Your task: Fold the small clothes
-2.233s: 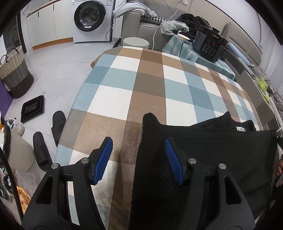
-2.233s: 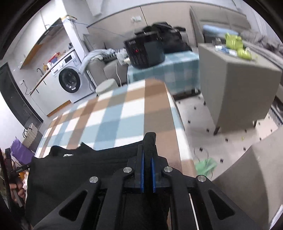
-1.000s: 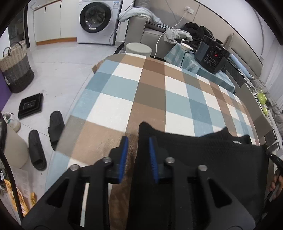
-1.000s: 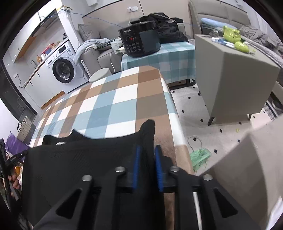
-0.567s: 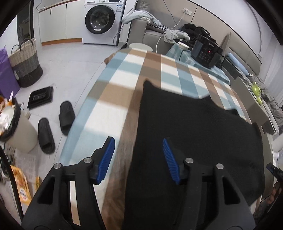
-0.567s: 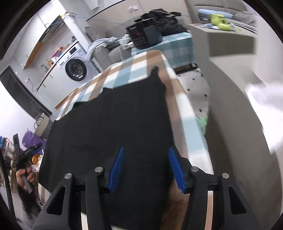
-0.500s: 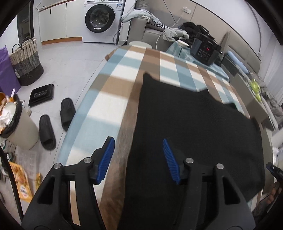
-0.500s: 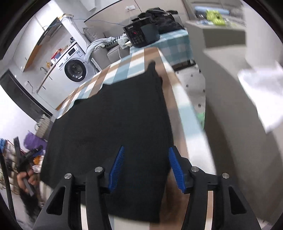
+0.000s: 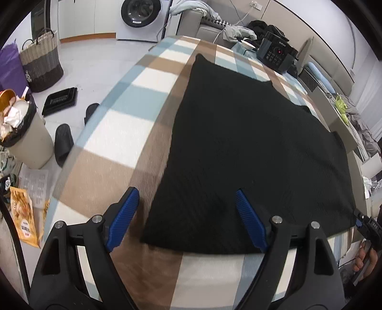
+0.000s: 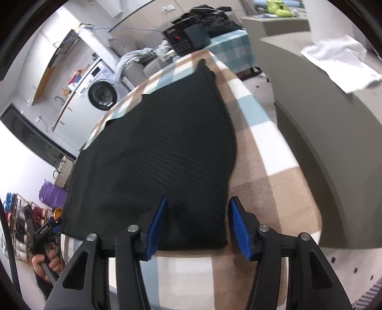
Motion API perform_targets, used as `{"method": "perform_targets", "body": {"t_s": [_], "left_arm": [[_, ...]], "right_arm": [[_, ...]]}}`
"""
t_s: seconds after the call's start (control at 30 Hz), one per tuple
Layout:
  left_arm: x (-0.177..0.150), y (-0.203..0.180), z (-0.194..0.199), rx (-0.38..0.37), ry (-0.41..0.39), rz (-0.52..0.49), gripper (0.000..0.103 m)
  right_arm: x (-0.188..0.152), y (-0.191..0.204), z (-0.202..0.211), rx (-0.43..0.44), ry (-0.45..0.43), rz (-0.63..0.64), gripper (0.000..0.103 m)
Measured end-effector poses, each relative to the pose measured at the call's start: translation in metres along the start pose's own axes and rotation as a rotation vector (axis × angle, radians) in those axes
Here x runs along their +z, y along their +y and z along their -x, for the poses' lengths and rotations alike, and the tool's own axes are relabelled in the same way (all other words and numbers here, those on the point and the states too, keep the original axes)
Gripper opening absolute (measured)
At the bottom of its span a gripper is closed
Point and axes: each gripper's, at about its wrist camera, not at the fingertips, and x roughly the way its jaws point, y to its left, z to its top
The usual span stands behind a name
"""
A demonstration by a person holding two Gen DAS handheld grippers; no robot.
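A black knit garment (image 9: 250, 143) lies spread flat on the checked blue, brown and white table (image 9: 133, 128). My left gripper (image 9: 186, 214) hangs over its near left corner, its jaws still opening and the blue pads clear of the cloth. In the right wrist view the same garment (image 10: 162, 147) fills the table's middle. Over its near right corner, my right gripper (image 10: 195, 224) stands open, with the cloth below the gap and the pads not pressing it. A hand with the other gripper (image 10: 45, 236) shows at the lower left.
Left of the table: a bin (image 9: 23, 133), slippers (image 9: 63, 140), a woven basket (image 9: 40, 69), a washing machine (image 9: 140, 16). A black cooker (image 9: 277, 54) sits on a side table beyond. A grey sofa arm with a white cloth (image 10: 339, 54) flanks the table's right edge.
Both grippers let go of the garment's far corners, opened, and drew back toward the near edge. The garment now lies spread flat across the table.
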Motion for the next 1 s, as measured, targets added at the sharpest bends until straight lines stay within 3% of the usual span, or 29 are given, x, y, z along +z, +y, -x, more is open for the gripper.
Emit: {"method": "perform_targets", "body": {"t_s": [0.03, 0.1, 0.17, 0.27, 0.43, 0.63, 0.77, 0.93, 1.0], "left_arm": [[-0.003, 0.0, 0.001, 0.0, 0.0, -0.003, 0.081], [-0.004, 0.001, 0.004, 0.002, -0.007, 0.0, 0.081], [-0.006, 0.002, 0.008, -0.001, -0.012, 0.009, 0.081], [-0.005, 0.003, 0.011, 0.008, -0.016, 0.013, 0.081], [-0.008, -0.001, 0.011, 0.007, -0.007, -0.007, 0.081], [-0.008, 0.003, 0.01, 0.015, -0.005, -0.009, 0.081], [-0.006, 0.004, 0.012, 0.005, -0.016, -0.002, 0.081], [-0.006, 0.004, 0.013, 0.002, -0.023, -0.007, 0.081], [-0.007, 0.006, 0.013, 0.002, -0.019, -0.002, 0.081]], "right_arm": [[0.001, 0.004, 0.0, -0.013, -0.011, 0.022, 0.047], [0.003, 0.013, 0.002, -0.056, -0.027, 0.084, 0.013], [0.004, 0.023, 0.013, -0.042, -0.067, 0.144, 0.005], [0.008, 0.026, 0.025, -0.059, -0.115, 0.173, 0.005], [0.008, 0.01, 0.001, -0.131, -0.033, 0.107, 0.005], [0.008, 0.002, 0.008, -0.083, -0.063, 0.068, 0.005], [0.005, 0.009, 0.033, 0.011, -0.156, 0.088, 0.005], [0.006, -0.006, 0.023, -0.159, -0.111, 0.057, 0.005], [0.005, -0.01, 0.023, -0.145, -0.097, 0.043, 0.005]]}}
